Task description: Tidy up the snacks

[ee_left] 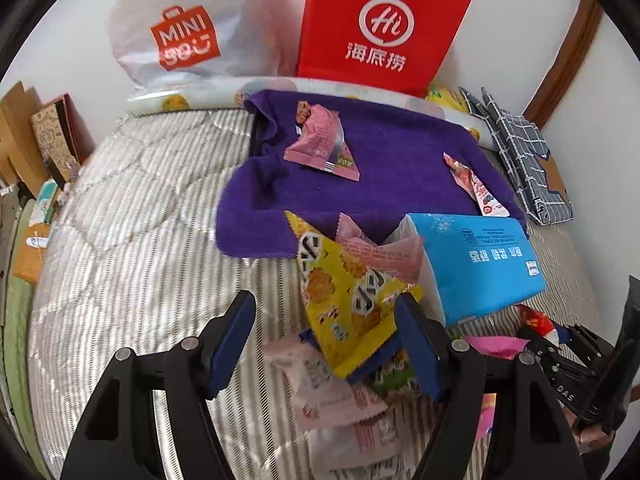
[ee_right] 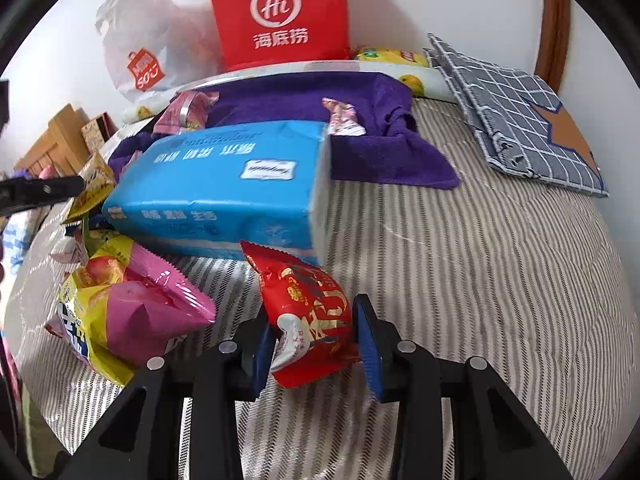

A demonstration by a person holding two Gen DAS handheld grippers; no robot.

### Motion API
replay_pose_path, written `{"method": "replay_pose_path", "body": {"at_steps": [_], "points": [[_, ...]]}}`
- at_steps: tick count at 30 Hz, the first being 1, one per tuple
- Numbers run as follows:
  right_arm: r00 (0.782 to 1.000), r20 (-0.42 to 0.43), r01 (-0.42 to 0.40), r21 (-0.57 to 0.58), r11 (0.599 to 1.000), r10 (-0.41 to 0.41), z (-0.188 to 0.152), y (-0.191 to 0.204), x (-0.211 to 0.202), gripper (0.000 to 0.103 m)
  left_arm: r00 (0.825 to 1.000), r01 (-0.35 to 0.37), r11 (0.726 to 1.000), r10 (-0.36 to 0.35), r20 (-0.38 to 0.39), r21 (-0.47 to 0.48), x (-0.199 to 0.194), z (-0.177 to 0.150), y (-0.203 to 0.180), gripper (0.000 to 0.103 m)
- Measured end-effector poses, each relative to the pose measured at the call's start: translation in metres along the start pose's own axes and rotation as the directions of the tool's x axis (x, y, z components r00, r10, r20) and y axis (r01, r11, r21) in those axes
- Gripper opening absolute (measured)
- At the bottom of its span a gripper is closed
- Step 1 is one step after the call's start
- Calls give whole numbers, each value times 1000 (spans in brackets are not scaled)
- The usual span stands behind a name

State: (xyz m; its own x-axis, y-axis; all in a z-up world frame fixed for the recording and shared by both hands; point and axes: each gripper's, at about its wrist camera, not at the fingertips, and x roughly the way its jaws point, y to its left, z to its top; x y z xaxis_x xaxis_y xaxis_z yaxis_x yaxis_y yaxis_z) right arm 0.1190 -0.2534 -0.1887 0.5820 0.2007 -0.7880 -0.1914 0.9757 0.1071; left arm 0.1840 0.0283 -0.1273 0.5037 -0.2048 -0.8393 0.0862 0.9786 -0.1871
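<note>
A pile of snack packets lies on the striped bedspread in front of a purple cloth-covered tray (ee_left: 400, 152). My left gripper (ee_left: 328, 340) is open over the pile; a yellow snack packet (ee_left: 344, 300) lies between its fingers, near the right one. Two pink packets (ee_left: 320, 140) rest on the purple cloth. My right gripper (ee_right: 316, 344) has a red snack packet (ee_right: 312, 312) between its fingers, jaws close to its sides; grip unclear. A pink-and-yellow bag (ee_right: 120, 312) lies to its left.
A blue tissue pack (ee_right: 224, 188) lies between pile and tray. A red bag (ee_left: 380, 28) and a white bag (ee_left: 184, 32) stand against the wall. A folded checked cloth (ee_right: 516, 112) lies at the right. Boxes (ee_left: 44, 136) stand left of the bed.
</note>
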Motion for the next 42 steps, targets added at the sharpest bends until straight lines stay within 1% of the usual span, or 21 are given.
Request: {"method": "replay_pose_path", "body": {"at_steps": [3,6,8,9,11,12,14,16,20,27,33,36,42], "points": [[1000,8,-1,25,1000,1,0,-8,-5,36,1000,27,999,-27,-12,-23,10,4,1,71],[1000,14,13,51,999,-13,0,-13,-11,36,997,65,998,-66,-36,-27,19,7,-2,69],[1000,20,17,59,998,-19,0,-16,-13,36,997,68,997,-69,-43,-25,23,7,-3,63],[1000,19,20,63,998,-21,0,-17,-14,36,997,67,997,-68,-47,-24,25,7,-4,58],[1000,16,24,68,997,-25,0,-18,-14,36,997,70,997,-71,-33,-20,23,6,-5,52],[999,18,26,68,997,-28,0,-18,-15,36,997,70,997,-70,-24,-15,21,6,-4,44],[999,21,30,70,997,-32,0,-18,-17,36,997,74,997,-75,-18,-15,17,6,-3,42],[999,28,34,70,997,-36,0,-17,-20,36,996,83,996,-83,-13,-15,12,5,-1,41],[998,46,35,79,996,-39,2,-16,-28,36,997,78,997,-77,9,-14,-2,3,1,40],[996,81,38,99,994,-46,7,-10,-47,36,996,74,997,-73,60,-19,-38,-3,3,40],[992,114,40,112,993,-53,17,-1,-65,36,991,81,997,-81,104,1,-68,-11,-7,40],[990,125,54,118,992,-69,21,2,-75,36,989,94,996,-95,113,10,-78,-14,-14,40],[984,160,55,133,990,-76,29,7,-98,36,985,104,994,-109,131,37,-96,-20,-33,40]]}}
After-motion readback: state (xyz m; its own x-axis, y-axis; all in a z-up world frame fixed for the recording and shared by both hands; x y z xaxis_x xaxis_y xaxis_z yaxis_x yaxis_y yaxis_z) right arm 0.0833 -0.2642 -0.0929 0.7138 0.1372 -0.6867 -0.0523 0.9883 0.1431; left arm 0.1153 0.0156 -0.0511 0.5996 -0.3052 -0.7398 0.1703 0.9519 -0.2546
